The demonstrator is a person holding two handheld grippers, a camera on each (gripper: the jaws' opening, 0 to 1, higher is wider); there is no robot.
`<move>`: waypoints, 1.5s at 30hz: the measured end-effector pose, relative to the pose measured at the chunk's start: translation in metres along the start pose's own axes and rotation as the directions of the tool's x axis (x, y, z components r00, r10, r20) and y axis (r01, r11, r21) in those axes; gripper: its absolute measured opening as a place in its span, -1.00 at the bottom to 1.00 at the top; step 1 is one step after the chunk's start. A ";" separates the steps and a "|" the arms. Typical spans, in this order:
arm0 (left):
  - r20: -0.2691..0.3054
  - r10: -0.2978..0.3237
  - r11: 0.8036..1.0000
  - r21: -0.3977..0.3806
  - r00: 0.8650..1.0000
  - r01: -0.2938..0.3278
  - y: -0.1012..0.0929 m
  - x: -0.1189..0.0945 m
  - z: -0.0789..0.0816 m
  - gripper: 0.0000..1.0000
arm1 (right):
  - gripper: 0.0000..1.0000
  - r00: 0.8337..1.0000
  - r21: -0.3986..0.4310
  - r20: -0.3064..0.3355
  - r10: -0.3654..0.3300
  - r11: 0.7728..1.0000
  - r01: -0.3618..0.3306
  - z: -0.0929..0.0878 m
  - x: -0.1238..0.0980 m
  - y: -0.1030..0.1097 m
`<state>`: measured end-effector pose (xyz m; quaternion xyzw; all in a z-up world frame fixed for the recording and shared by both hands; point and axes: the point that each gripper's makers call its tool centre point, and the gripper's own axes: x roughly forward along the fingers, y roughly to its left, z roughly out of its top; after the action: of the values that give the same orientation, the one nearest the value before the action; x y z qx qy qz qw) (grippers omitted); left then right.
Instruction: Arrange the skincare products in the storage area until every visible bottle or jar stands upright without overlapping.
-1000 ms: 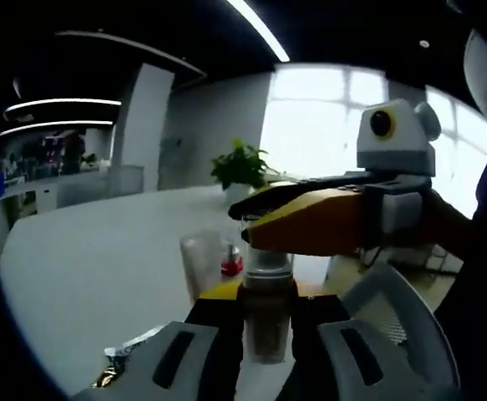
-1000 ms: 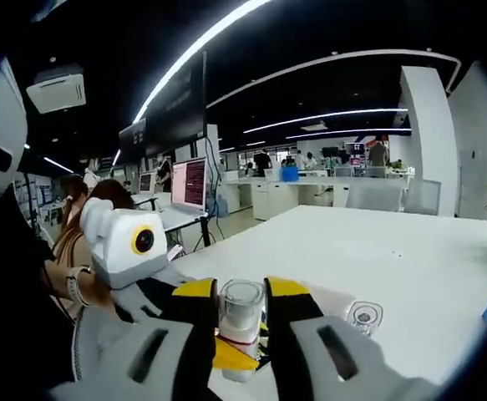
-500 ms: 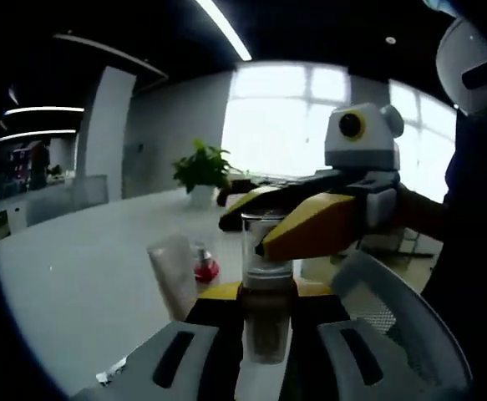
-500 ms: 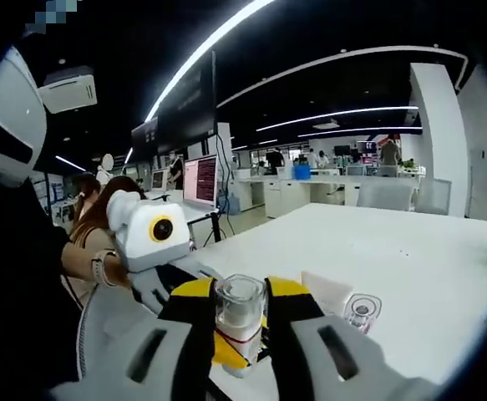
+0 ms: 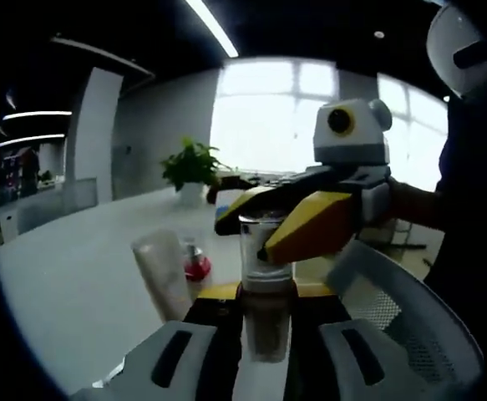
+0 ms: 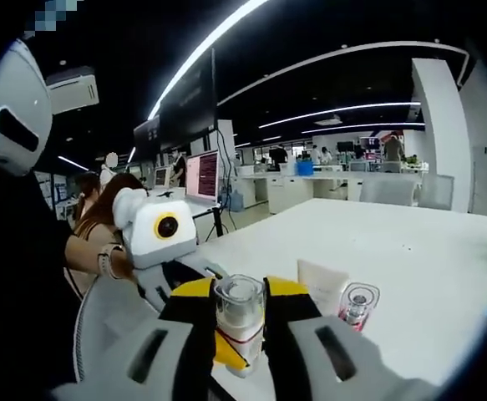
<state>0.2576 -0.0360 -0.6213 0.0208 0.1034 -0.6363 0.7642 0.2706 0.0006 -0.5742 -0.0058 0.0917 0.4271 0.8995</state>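
I have both grippers clamped on one bottle (image 5: 266, 309) above the white table (image 5: 76, 284) — left gripper (image 5: 264, 355) grips its dark body, right gripper (image 6: 241, 334) pinches its clear cap (image 6: 240, 302).

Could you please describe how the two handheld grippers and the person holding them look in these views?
The left gripper and the right gripper match: pale grey moulded bodies with dark oval slots, black jaws tipped in yellow. Seen from the side, the jaws are long yellow wedges edged in black. The person wears a dark sleeve and a wristwatch.
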 end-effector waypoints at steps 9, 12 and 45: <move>-0.043 0.029 1.000 -0.003 0.999 -0.029 0.007 -0.001 -0.007 -0.45 | -0.59 0.999 -0.005 -0.021 -0.023 1.000 0.023 -0.009 -0.003 -0.012; -0.054 0.043 0.999 0.008 0.998 -0.043 0.010 -0.001 -0.009 -0.46 | -0.59 0.999 -0.009 -0.016 -0.036 0.999 0.036 -0.011 -0.007 -0.020; -0.071 0.051 0.997 -0.056 0.996 -0.055 0.011 -0.002 -0.019 -0.52 | -0.58 0.991 -0.065 -0.012 -0.134 0.989 0.133 -0.084 -0.026 -0.097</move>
<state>0.2657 -0.0289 -0.6405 0.0236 0.1480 -0.6114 0.7770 0.3157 -0.0890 -0.6590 -0.0444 0.0847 0.3687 0.9246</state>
